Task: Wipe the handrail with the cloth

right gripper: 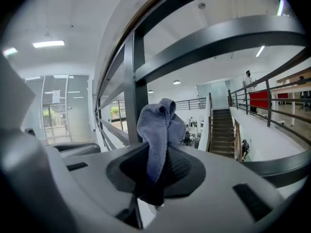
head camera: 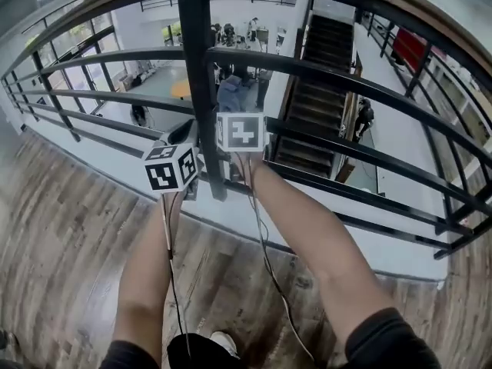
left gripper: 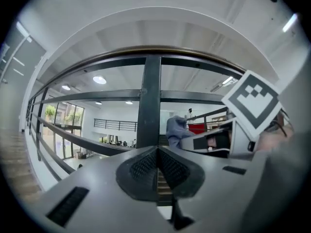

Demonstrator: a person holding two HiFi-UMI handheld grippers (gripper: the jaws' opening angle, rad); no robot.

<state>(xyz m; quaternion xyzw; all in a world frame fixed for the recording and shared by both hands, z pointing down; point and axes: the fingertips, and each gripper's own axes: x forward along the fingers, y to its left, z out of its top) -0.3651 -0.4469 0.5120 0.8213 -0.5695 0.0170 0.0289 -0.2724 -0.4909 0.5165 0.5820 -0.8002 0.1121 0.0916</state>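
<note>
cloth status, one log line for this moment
left gripper: shut, empty | right gripper: shut on cloth | cloth: bunched, by post, below handrail

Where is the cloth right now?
The cloth is pinched in the right tool; in the head view it sits just right of the railing's dark upright post, below the handrail.

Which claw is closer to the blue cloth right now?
Right. The right claw is shut on the cloth; the left claw sits closed and empty just to its left, not touching it.
</note>
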